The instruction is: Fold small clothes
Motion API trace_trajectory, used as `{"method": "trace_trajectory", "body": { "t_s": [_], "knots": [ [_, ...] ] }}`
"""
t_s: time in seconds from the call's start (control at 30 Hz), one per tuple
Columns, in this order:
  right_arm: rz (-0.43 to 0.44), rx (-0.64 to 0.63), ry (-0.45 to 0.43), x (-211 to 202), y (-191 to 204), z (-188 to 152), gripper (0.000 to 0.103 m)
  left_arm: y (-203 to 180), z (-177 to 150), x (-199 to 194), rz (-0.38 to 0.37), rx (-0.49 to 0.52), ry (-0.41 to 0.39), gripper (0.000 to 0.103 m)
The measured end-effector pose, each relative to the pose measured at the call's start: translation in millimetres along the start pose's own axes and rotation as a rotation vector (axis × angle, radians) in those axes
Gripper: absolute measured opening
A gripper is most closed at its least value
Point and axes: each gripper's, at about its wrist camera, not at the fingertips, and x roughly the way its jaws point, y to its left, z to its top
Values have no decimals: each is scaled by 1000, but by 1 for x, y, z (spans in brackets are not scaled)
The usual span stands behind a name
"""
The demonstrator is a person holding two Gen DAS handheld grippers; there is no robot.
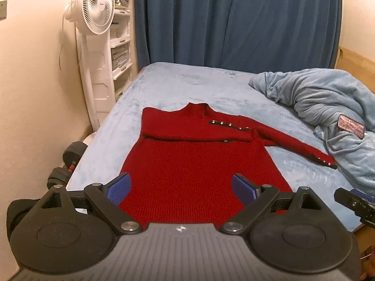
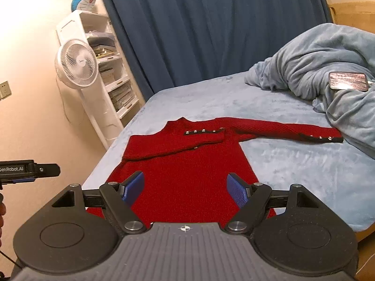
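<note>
A red knit sweater dress (image 1: 187, 161) lies flat on the light blue bed (image 1: 187, 84), collar away from me. Its left sleeve is folded across the chest; its right sleeve (image 1: 302, 145) stretches out to the right, with a black buttoned cuff. It also shows in the right wrist view (image 2: 185, 164), sleeve (image 2: 281, 130) outstretched. My left gripper (image 1: 181, 188) is open and empty, above the dress's lower part. My right gripper (image 2: 185, 188) is open and empty, above the hem area. Each gripper's tip shows at the edge of the other's view.
A crumpled blue blanket (image 1: 328, 103) lies at the bed's right, with a phone (image 2: 348, 80) on it. A white fan (image 1: 93, 9) and white shelves (image 2: 112, 75) stand left of the bed. Dark blue curtains (image 1: 234, 18) hang behind. Black dumbbells (image 1: 70, 159) lie by the bed's left edge.
</note>
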Motion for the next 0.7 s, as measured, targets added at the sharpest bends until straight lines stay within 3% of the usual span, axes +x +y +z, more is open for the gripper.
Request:
{"method": "trace_trajectory", "body": {
  "t_s": [0.2, 0.37, 0.47, 0.57, 0.7],
  "knots": [
    [-10, 48, 6, 11, -25, 2, 79, -15, 14, 14, 21, 17, 14, 95],
    [-72, 88, 24, 27, -59, 3, 79, -33, 25, 28, 34, 56, 22, 95],
    [-163, 55, 20, 48, -93, 12, 79, -43, 29, 38, 42, 80, 39, 95],
    [-353, 27, 104, 88, -142, 20, 79, -52, 28, 50, 54, 98, 64, 95],
    [-499, 88, 168, 148, -224, 28, 78, -58, 26, 68, 63, 104, 117, 95]
  ]
}}
